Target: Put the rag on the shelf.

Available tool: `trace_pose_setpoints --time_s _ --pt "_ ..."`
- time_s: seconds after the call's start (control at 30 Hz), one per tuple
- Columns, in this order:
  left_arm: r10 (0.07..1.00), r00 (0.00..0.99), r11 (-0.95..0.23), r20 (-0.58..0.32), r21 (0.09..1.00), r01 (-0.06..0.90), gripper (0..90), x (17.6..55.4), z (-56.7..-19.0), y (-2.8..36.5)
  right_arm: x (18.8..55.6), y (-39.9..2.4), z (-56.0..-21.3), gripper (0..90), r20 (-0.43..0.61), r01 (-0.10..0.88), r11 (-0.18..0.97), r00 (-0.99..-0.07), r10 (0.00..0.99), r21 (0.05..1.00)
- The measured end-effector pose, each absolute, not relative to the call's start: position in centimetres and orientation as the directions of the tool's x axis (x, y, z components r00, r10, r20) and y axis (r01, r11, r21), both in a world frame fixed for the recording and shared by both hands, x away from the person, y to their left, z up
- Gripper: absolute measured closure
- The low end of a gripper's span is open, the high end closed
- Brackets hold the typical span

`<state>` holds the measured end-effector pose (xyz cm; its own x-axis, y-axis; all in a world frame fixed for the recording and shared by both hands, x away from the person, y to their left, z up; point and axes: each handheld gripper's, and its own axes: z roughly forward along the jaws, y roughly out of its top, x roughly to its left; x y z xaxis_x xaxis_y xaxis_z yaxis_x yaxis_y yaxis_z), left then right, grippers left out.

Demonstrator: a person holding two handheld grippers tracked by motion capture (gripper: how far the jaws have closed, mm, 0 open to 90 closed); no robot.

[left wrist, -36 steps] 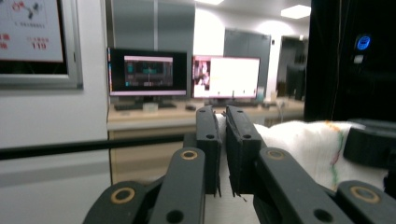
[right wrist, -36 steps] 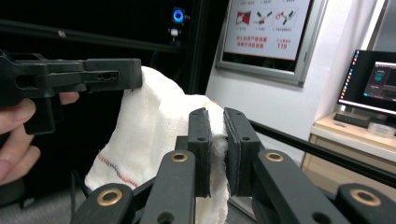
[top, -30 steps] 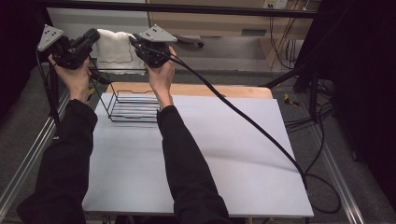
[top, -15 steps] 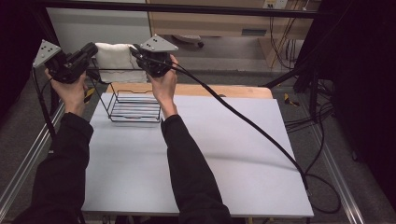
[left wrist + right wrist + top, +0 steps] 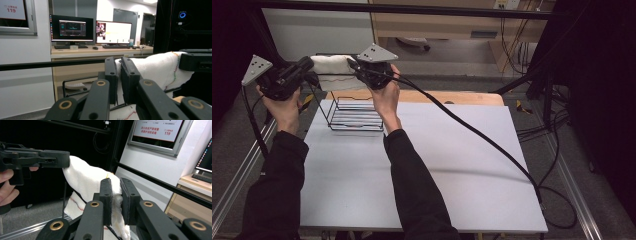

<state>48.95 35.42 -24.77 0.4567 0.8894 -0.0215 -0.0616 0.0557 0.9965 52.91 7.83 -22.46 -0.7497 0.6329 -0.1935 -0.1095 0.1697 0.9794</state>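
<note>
A white cloth [image 5: 332, 69] with coloured stitching hangs stretched between my two grippers, above the far left of the table. My left gripper [image 5: 311, 69] is shut on its left end and my right gripper [image 5: 352, 64] on its right end. In the left gripper view the jaws [image 5: 119, 75] pinch a cloth [image 5: 160, 68] edge, and the right gripper [image 5: 197, 61] holds the far end. In the right gripper view the jaws [image 5: 116, 197] clamp a fold of the cloth [image 5: 85, 178], with the left gripper [image 5: 37, 158] on its other corner. A black wire basket [image 5: 354, 114] stands just below.
The white table [image 5: 452, 165] stretches to the right and front of the basket. A wooden board [image 5: 462, 97] lies along its far edge. The right gripper's thick black cable [image 5: 472, 135] trails across the table to the right. Metal rails run along both sides.
Both hands have come lower and nearer with the cloth still stretched between them, so it now hangs closer above the wire basket. Both grips are unchanged.
</note>
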Motion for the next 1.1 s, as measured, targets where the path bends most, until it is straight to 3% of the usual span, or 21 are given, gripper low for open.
trace_pose_setpoints --time_s 1.1 --pt "0.876 0.483 -0.038 0.002 0.997 0.065 83.5 46.3 -27.2 35.7 50.8 6.6 -25.5 72.2 -0.131 -0.003 0.225 -0.820 0.558 0.974"
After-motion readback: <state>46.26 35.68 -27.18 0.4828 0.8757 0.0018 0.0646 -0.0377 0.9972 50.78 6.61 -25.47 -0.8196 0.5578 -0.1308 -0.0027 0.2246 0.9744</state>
